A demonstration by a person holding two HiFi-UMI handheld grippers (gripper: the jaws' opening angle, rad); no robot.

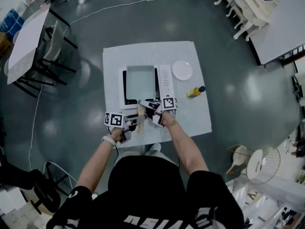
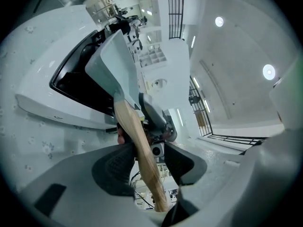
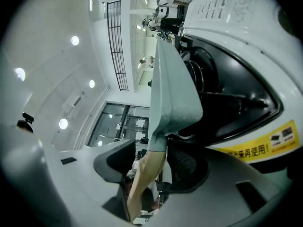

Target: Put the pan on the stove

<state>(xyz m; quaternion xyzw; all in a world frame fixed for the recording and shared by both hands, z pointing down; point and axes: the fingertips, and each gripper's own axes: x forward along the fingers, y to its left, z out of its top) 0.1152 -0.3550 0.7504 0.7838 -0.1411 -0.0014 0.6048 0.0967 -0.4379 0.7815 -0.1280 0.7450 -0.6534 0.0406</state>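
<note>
A grey-green square pan [image 1: 140,78] rests on the black glass of a white stove [image 1: 165,80] on the table. Its wooden handle [image 1: 141,113] points toward me. My left gripper [image 1: 132,123] and right gripper [image 1: 150,111] flank that handle from either side. In the left gripper view the handle [image 2: 137,141] runs between the pads of the left gripper [image 2: 147,167], lying against the left pad with a gap to the right one. In the right gripper view the handle [image 3: 144,174] hangs between the parted pads of the right gripper [image 3: 151,167], below the pan [image 3: 173,89].
A white plate [image 1: 182,70] and a small yellow bottle with a black cap [image 1: 195,91] lie on the white tablecloth [image 1: 114,61] right of the stove. Black chairs [image 1: 52,51] stand to the left, white furniture [image 1: 248,8] at the top right.
</note>
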